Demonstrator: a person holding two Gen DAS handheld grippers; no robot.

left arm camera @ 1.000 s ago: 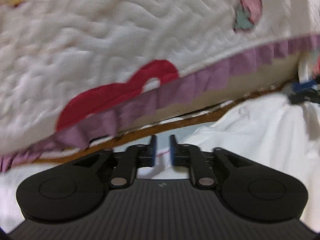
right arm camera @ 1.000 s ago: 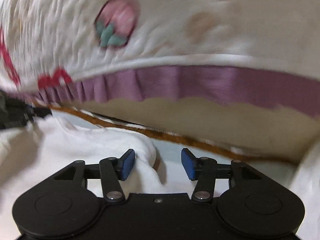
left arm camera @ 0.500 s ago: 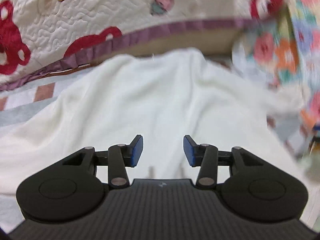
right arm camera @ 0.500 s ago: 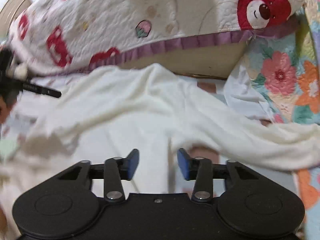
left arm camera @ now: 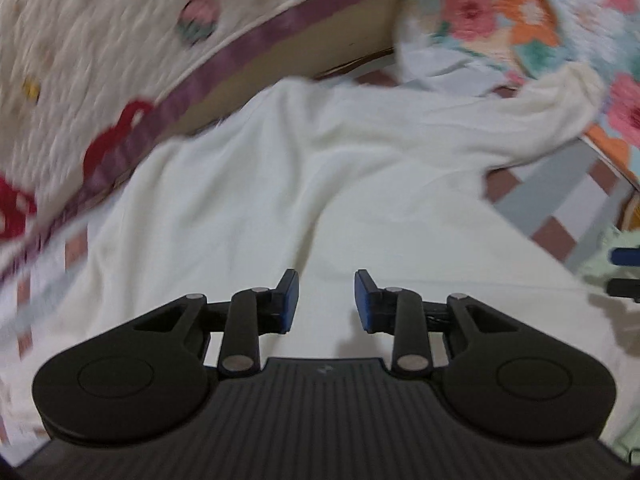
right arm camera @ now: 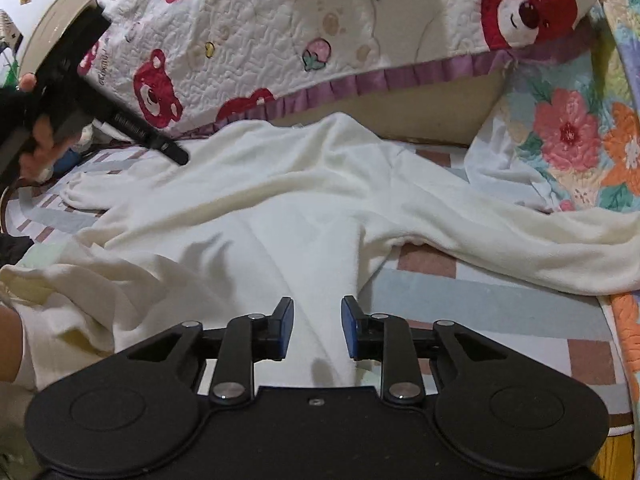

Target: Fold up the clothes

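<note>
Cream garment (right arm camera: 288, 216) spread flat beneath and ahead of both grippers — left gripper (left arm camera: 323, 300) and right gripper (right arm camera: 317, 328) closing, jaws apart, pinching nothing.

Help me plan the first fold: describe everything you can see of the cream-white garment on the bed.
The cream-white garment looks like soft, fleecy fabric, plain and unprinted. It lies spread but wrinkled on the striped bedsheet, with two long sleeve-like limbs: one runs toward the floral quilt, the other toward the left. Its far edge meets the bear-print quilt. A rumpled part bunches at the near left. Neither gripper's jaws hold it; both pairs are closing above the fabric.
</note>
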